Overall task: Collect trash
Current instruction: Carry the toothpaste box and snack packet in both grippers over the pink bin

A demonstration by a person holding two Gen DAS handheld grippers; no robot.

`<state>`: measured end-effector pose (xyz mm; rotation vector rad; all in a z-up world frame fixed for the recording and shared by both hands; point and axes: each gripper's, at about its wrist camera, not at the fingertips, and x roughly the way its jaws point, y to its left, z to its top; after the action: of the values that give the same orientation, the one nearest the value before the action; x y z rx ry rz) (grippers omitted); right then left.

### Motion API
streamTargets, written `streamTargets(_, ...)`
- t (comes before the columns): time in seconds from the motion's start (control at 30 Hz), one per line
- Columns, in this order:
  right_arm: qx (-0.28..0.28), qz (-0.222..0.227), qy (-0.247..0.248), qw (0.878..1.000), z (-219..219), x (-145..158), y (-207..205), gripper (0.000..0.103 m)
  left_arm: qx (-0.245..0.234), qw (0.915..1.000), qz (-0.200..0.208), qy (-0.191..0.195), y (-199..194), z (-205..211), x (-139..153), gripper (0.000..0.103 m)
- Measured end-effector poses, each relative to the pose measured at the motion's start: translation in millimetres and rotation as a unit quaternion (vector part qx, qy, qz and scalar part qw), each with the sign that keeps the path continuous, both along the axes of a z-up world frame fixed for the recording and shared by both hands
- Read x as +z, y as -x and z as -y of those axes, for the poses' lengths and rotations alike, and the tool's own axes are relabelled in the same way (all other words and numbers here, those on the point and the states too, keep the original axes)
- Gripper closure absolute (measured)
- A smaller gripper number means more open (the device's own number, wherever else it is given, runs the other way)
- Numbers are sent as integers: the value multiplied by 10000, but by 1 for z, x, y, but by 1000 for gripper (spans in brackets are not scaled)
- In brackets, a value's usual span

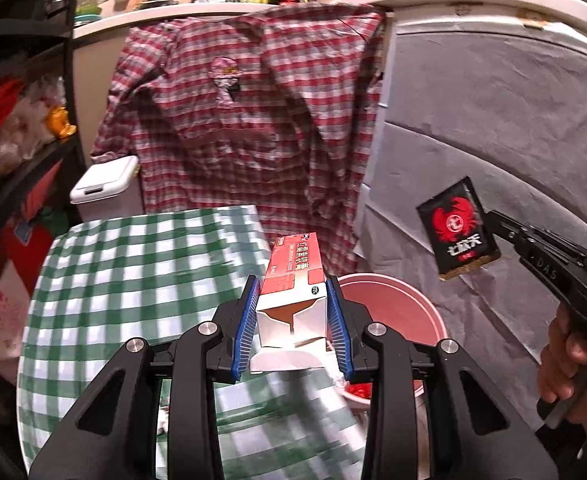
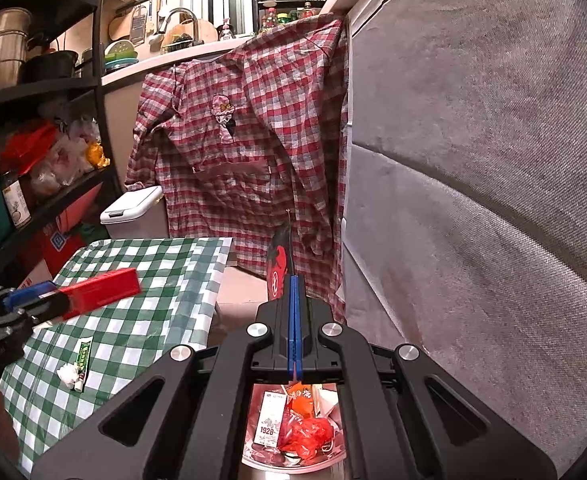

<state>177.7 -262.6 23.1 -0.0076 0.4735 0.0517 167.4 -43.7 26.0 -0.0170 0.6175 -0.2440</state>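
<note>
My left gripper (image 1: 293,284) is shut on a red and white carton box (image 1: 295,276), its open flap end toward the camera, held above the table edge next to the pink bin (image 1: 413,300). The box also shows in the right wrist view (image 2: 101,292). My right gripper (image 2: 295,280) is shut on a black sachet with a red crab print (image 2: 279,258), held over the pink bin (image 2: 293,460), which holds several pieces of trash. In the left wrist view the sachet (image 1: 457,228) hangs from the right gripper (image 1: 493,224). A green tube (image 2: 83,358) and a white paper wad (image 2: 67,374) lie on the table.
The table has a green checked cloth (image 1: 133,272) (image 2: 141,320). A red plaid shirt (image 1: 245,112) hangs behind it. A white lidded bin (image 1: 101,188) stands at the back left. A grey covered surface (image 2: 473,200) fills the right. Black shelves (image 2: 33,92) stand at left.
</note>
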Motion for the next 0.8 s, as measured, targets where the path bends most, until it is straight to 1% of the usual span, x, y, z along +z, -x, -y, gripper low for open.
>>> streamTargets(0.33, -101, -93, -15, 9999, 6, -4, -10, 103, -314, 9993, -181, -133, -15, 44, -19, 70)
streamTargets(0.8, -161, -262, 68, 9995, 10, -11, -22, 103, -564, 9974, -413, -199, -39, 76, -36, 70)
